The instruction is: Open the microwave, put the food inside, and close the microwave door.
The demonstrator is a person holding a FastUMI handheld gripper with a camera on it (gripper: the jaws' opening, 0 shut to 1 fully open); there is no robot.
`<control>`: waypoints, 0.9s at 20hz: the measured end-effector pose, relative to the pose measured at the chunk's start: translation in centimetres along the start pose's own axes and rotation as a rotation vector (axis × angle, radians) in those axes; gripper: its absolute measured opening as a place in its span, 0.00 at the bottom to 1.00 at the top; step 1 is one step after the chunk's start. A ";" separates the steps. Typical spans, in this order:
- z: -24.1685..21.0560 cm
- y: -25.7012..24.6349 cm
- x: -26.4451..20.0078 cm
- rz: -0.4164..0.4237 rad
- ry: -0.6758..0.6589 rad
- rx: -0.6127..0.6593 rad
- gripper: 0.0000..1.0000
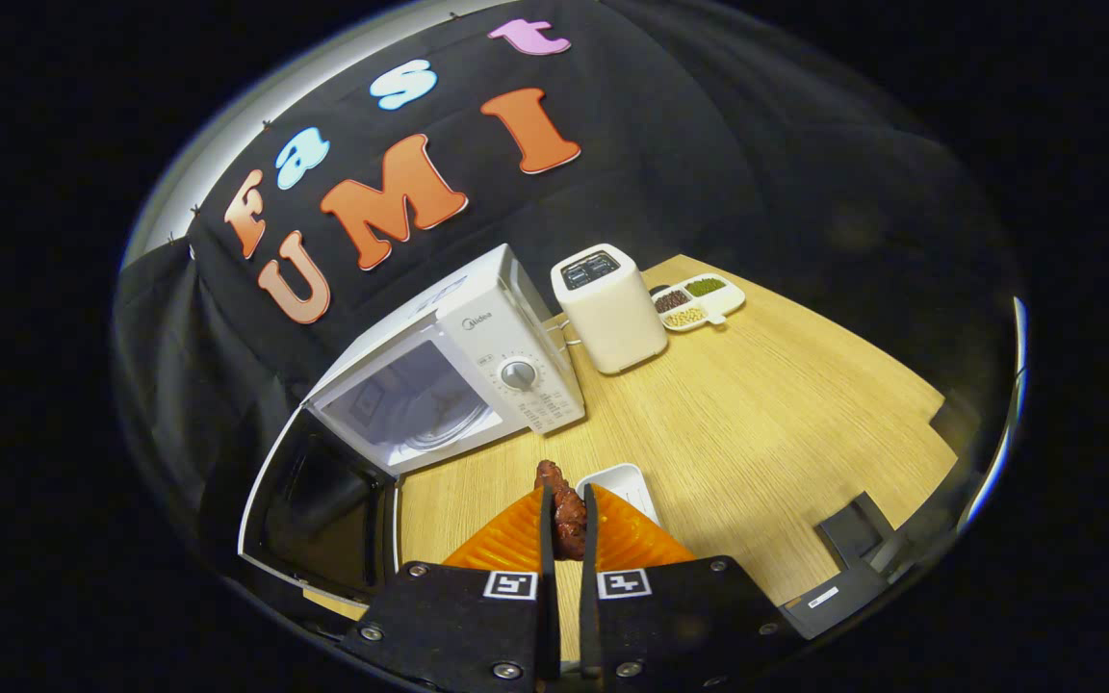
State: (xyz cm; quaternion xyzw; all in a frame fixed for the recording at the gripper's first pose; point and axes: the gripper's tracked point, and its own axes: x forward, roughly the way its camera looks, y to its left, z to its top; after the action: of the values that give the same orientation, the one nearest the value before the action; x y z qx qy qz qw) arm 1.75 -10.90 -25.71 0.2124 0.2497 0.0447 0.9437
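Off to my left and a little ahead hangs the microwave door (319,520), swung wide open with its dark inner face turned toward me. Beyond its hinge edge stands the microwave (458,361) itself, ahead and left of my jaws, its lit cavity gaping toward me and its dial panel on the side nearer my centre line. So the opening lies up and leftward from where I am, with bare table (757,423) between.

My gripper (566,525) has its jaws drawn in close on the food (566,510), a dark reddish lump pinched between both fingers. Its long axis runs forward along them, and its far end pokes out past the tips. I judge the coming move to be a swing left and forward, carrying it nose-first into the cavity, clear of the door.

Just right of the tips, a white tray (627,481) rests on the table. Further ahead and right stand a toaster (609,308) and a dish (702,300) of beans.
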 end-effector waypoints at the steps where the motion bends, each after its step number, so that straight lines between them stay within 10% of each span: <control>1: 0.2 1.5 0.1 0.017 -0.006 -0.004 0.08; 18: -1.3 21.8 14.8 0.158 -0.095 0.263 0.08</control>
State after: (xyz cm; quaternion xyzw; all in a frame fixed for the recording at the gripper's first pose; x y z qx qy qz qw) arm 14.47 12.10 -24.17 0.3551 0.1908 0.0756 0.9120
